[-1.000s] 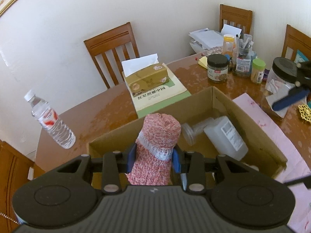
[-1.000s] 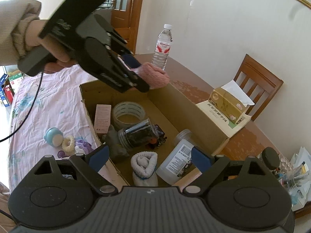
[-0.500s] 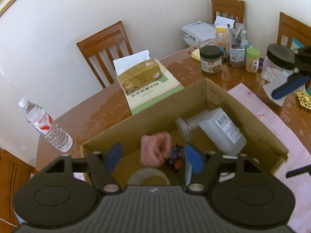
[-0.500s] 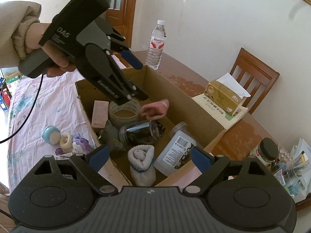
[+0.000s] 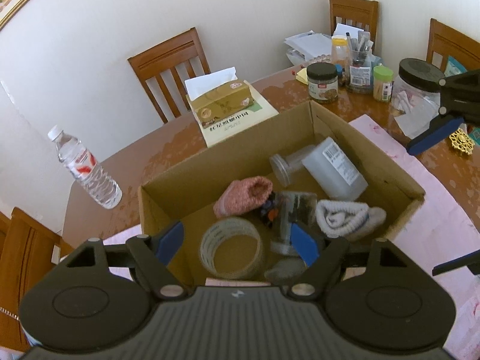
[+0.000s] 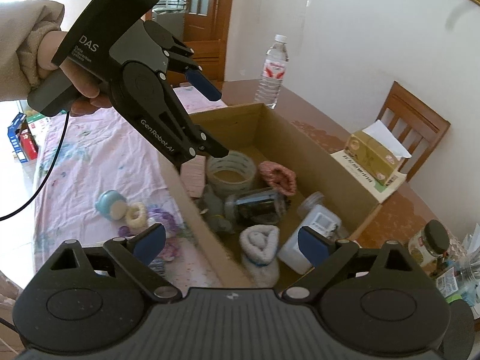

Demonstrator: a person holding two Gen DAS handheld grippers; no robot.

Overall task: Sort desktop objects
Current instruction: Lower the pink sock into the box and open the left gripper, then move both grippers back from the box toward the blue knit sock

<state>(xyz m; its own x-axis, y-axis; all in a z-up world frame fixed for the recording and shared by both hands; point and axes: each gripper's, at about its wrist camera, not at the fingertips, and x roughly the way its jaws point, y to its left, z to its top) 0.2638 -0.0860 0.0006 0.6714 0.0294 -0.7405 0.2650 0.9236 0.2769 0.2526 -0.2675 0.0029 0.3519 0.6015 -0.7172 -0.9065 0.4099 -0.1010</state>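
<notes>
Below and ahead of both our grippers sits the cardboard box (image 5: pixel 336 126). Our left gripper (image 5: pixel 237 243) hangs over its near edge, jaws wide apart and empty; our right gripper (image 6: pixel 231 241) likewise gapes, holding nothing. Just beyond the left fingertips, the tape roll (image 5: pixel 231 247) and pink sock (image 5: pixel 243 196) lie inside.

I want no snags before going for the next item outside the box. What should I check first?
1. Left tool open and holding nothing: ok.
2. Right tool open and holding nothing: ok.
3. Pink knit roll lying inside the cardboard box: ok.
4. Items left on the pink cloth, such as the blue-capped piece: ok, in view.
5. Left tool clear of the box wall: cannot tell.
</notes>
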